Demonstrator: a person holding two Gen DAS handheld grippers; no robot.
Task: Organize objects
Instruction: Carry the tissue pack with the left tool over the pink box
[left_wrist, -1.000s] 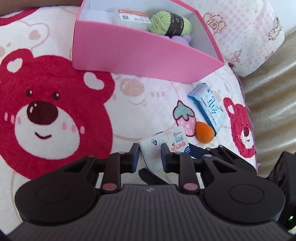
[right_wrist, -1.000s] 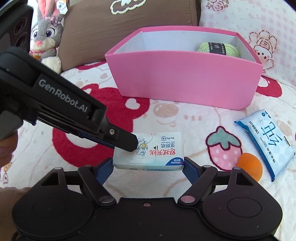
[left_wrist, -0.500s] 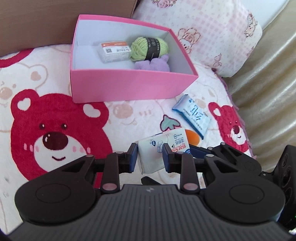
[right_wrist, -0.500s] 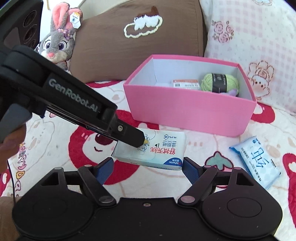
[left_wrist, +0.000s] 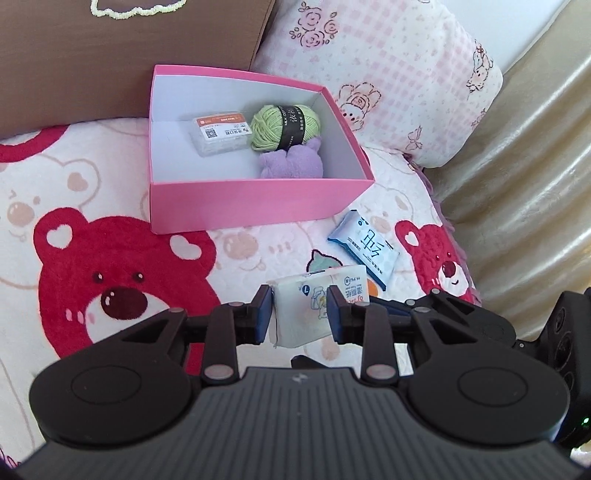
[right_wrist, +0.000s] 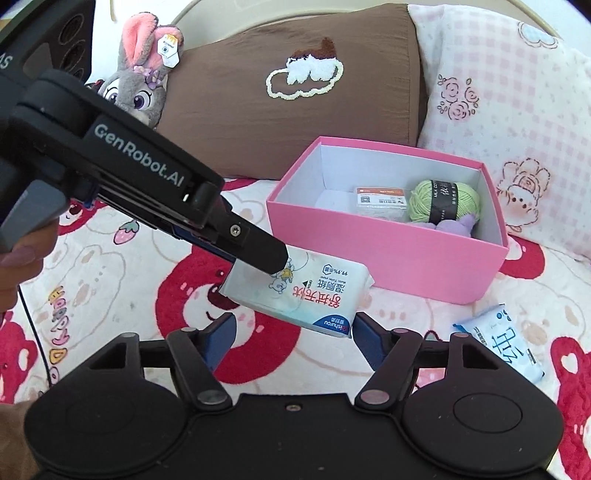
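A: Where is the wipes pack (left_wrist: 301, 308) found?

B: It is held in the air above the blanket (left_wrist: 110, 229), clamped at one end by the left gripper (left_wrist: 300, 312). Its other end is seen between the fingers of the right gripper (right_wrist: 291, 332); those jaws are closing, with one pad just beside the pack's corner and the other pad apart from it, so no grip is shown there.

A: What is placed around it?

B: In the left view, a pink box (left_wrist: 258, 206) is seen at twelve o'clock from the pack. A green yarn ball (left_wrist: 284, 127), a small labelled packet (left_wrist: 219, 134) and a purple plush (left_wrist: 291, 162) are contained in it. A blue tissue pack (left_wrist: 364, 249) is laid on the blanket at two o'clock, just beside the box's corner.

A: Is anything in the way?

B: In the right view, the left gripper's body is stretched across from ten o'clock, and the pack's left part is covered by it. A brown pillow (right_wrist: 295, 103) and a rabbit toy (right_wrist: 142, 85) are set behind the box.
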